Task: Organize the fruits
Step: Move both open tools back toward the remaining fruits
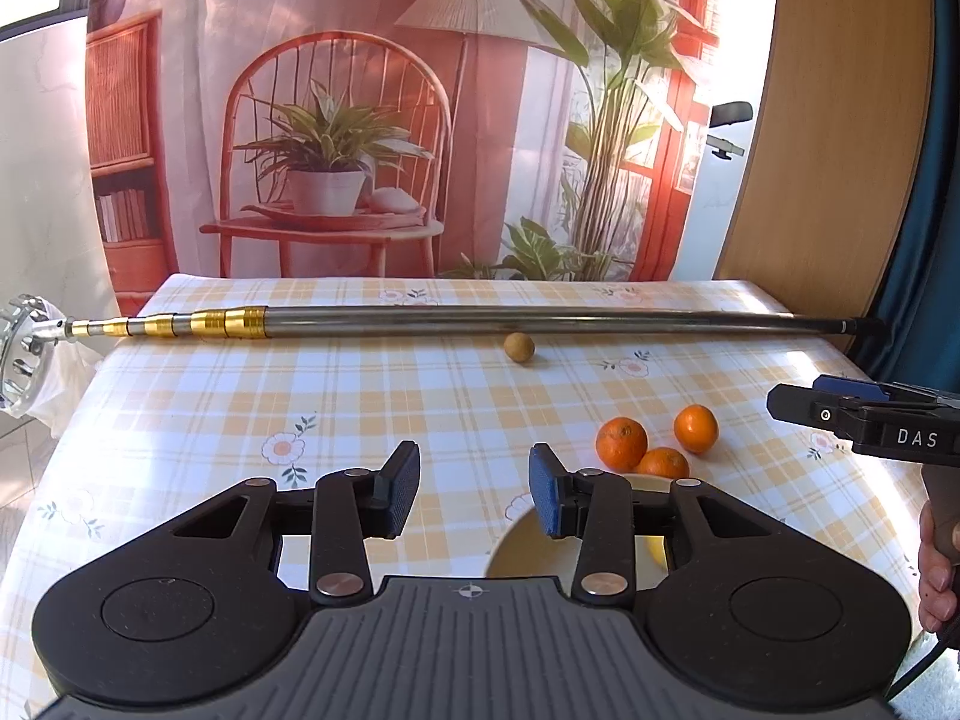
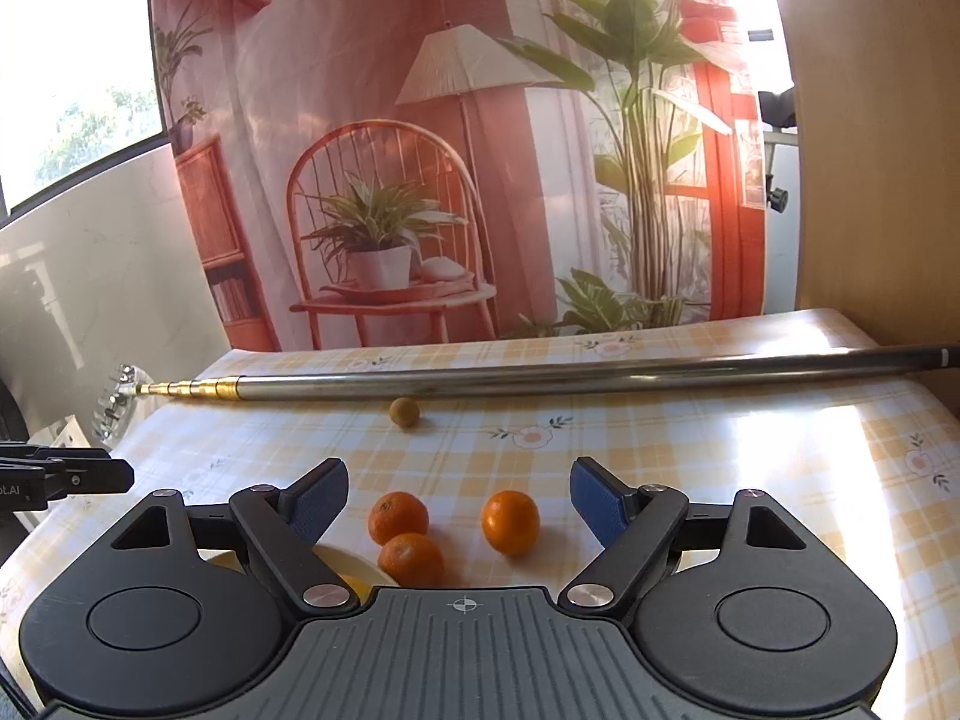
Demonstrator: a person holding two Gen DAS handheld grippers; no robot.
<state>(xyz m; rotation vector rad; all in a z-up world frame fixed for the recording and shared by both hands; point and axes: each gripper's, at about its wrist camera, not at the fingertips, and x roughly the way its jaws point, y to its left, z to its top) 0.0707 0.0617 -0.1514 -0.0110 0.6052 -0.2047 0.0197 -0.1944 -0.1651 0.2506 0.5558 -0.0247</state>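
Both the left tongs [image 1: 474, 489] and right tongs [image 2: 459, 501] hang released; picking starts next, likely closing on the lone orange [image 2: 510, 522] at lower centre.

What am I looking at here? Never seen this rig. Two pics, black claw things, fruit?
No robot here: a person holds a handheld two-finger gripper in each hand, with a fisheye camera on each looking forward along its fingers.

One picture is from the left gripper, the other from the right gripper. Both are open and hold nothing. Each also shows at the edge of the other's view, and a hand grips the right one's handle.

On the checked tablecloth lie three oranges: one apart, two close together. Beside them is a pale yellow bowl, mostly hidden, with something yellow inside that I cannot identify. Farther back lie a small round brown fruit and a long telescopic metal pole.
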